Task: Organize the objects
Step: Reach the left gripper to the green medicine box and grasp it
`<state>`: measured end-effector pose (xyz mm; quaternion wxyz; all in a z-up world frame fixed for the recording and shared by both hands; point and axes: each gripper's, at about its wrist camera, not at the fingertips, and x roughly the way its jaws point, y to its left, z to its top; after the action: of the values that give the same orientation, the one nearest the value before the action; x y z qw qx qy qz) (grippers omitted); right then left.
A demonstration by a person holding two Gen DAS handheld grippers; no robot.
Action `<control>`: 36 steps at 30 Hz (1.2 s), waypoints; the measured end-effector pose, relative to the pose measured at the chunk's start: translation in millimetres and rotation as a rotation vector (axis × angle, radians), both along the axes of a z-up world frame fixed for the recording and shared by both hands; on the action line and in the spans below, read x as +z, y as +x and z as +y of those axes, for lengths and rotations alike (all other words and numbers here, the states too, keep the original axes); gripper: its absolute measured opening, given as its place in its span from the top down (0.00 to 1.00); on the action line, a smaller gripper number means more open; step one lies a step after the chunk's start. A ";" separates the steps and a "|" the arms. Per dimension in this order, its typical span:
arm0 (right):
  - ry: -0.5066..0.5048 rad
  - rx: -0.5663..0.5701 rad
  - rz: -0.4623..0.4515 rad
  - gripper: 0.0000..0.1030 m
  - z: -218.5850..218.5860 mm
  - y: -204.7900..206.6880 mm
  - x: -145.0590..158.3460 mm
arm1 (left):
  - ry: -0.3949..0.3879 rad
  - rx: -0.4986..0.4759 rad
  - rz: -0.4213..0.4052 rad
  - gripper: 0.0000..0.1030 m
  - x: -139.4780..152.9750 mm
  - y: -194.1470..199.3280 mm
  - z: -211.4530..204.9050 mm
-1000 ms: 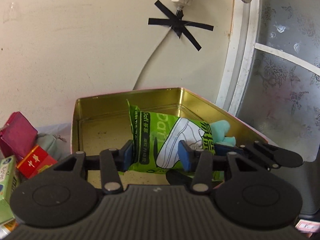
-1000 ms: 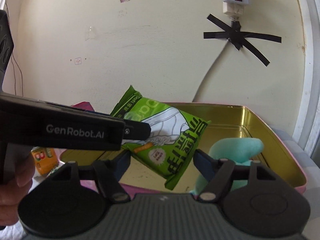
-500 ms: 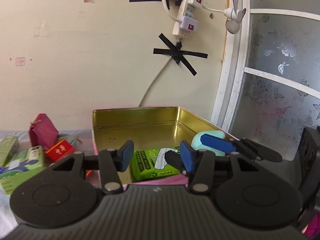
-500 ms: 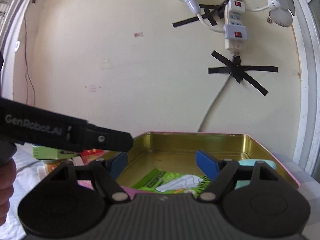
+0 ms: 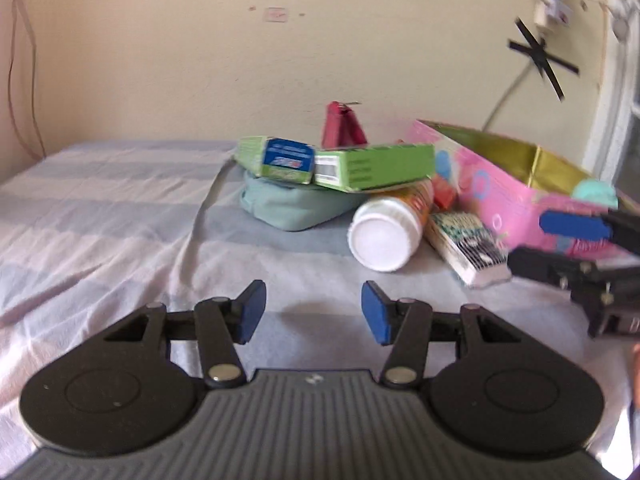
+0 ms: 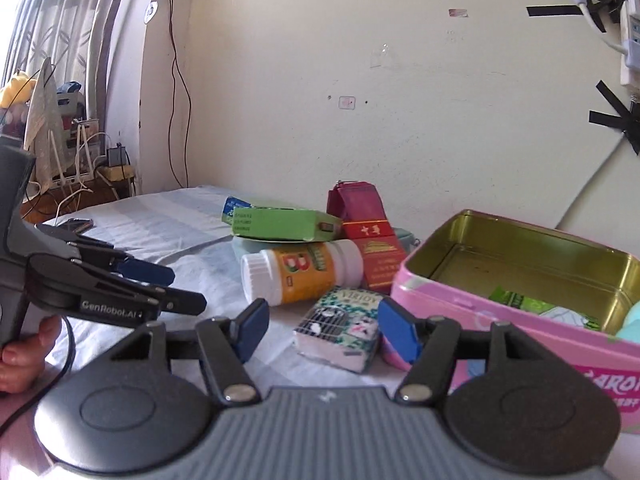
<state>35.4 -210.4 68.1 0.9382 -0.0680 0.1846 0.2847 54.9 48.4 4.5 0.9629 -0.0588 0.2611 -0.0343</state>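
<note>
A pink tin with a gold inside [image 6: 500,304] [image 5: 492,184] stands on the bed at the right; a green snack bag [image 6: 524,302] and a teal soft toy [image 5: 594,194] lie in it. Left of it is a pile: a white-capped orange bottle [image 6: 300,276] [image 5: 386,228], a patterned small box [image 6: 340,328] [image 5: 464,240], a green box [image 6: 280,224] [image 5: 372,166], a red box [image 6: 374,252], and a teal pouch [image 5: 296,206]. My left gripper [image 5: 312,310] is open and empty, low over the sheet in front of the pile. My right gripper [image 6: 320,328] is open and empty, near the patterned box.
A striped sheet [image 5: 100,208] covers the bed. A dark red pouch [image 5: 344,126] stands behind the pile. The wall is close behind, with a taped power strip and cable [image 6: 630,44]. Cables and clutter [image 6: 80,152] sit past the bed's far left edge.
The left gripper let go of the green snack bag, which now lies in the tin. Both grippers pulled back and swung left, and now face the pile on the bed.
</note>
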 end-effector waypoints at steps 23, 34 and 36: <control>0.006 -0.077 0.059 0.19 77.7 50.1 2.1 | -0.295 0.196 -0.033 0.33 -9.1 -1.0 51.9; 0.069 0.107 0.144 0.18 -65.2 -52.7 -4.6 | -0.308 -0.047 -0.047 0.27 -3.7 -13.7 31.0; 0.040 -0.014 0.135 0.12 -91.3 -61.4 -8.6 | -0.303 -0.100 -0.022 0.27 -1.5 -12.8 19.3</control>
<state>-26.1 -301.6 59.6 0.9268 -0.0285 0.2420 0.2857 42.2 67.7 3.0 0.9428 -0.1902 0.2450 -0.1219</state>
